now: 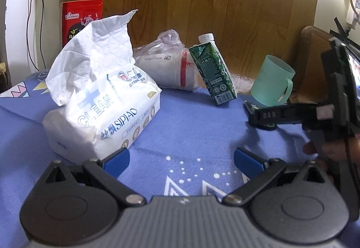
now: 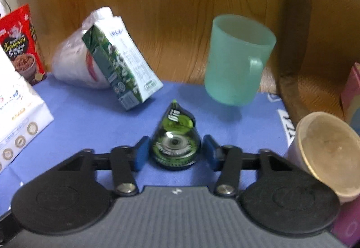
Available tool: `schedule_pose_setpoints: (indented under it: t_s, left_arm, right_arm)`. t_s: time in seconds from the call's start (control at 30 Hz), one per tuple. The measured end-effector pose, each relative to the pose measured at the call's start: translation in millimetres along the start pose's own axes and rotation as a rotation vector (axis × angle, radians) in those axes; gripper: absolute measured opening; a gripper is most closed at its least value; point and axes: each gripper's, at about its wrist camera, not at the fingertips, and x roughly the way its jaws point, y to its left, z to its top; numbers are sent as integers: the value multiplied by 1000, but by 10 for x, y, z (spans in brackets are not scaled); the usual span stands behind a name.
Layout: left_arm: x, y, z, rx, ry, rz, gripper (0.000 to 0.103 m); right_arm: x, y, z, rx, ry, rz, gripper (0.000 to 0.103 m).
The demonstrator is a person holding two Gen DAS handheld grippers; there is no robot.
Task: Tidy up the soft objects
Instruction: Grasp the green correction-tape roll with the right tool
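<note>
A white soft tissue pack point(image 1: 108, 99) with one tissue pulled up lies on the blue cloth point(image 1: 191, 126), just beyond my left finger. My left gripper point(image 1: 181, 161) is open with only cloth between its blue pads. In the right wrist view my right gripper point(image 2: 175, 153) straddles a green correction tape dispenser point(image 2: 175, 135) lying flat on the cloth. Its pads stand close to the dispenser's sides with thin gaps showing. The left wrist view shows the right gripper point(image 1: 258, 112) low at the right, held by a hand. A clear plastic bag of white cups point(image 1: 166, 67) lies at the back.
A green drink carton point(image 1: 213, 72) leans against the bag. A teal mug point(image 2: 236, 58) stands behind the dispenser. A red snack bag point(image 1: 81, 16) rests at the wooden wall. A brown paper cup point(image 2: 324, 149) sits beside my right finger, below a wooden chair point(image 2: 319, 34).
</note>
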Motion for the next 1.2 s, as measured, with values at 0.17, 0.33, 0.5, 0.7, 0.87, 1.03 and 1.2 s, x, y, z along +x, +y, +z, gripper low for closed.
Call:
schedule_pose_setpoints:
  t_s: [0.17,0.33,0.5,0.7,0.87,1.03,1.2]
  left_arm:
    - [25,29,8,-12,10,-8,102]
    - [34,29,8,-6,20,-15,102]
    - [4,-24,-12,30,17,-26,102]
    - [-9,-99,-26,71,13,7,102]
    - [-25,-103,-31,72,8,41,102]
    - [-60,-113,-40,81,-15,53,102]
    - [-133,-155,-78,119,-37,57,102]
  right_arm:
    - [-458,0,-309,-38,-7,52,52]
    - [-1237,-96,-855,-94,-19,102,52]
    - [-1982,-382,-1496,-65,-78,30,52]
    - [-2470,-841,-1920,72,-126,-124,52]
    - [-2503,-911,-1969,77,-143,-135,54]
    - [-2472,-905,-1937,60,-145,-130,52]
    - [-2470,-936,-1946,80,-152,-115,52]
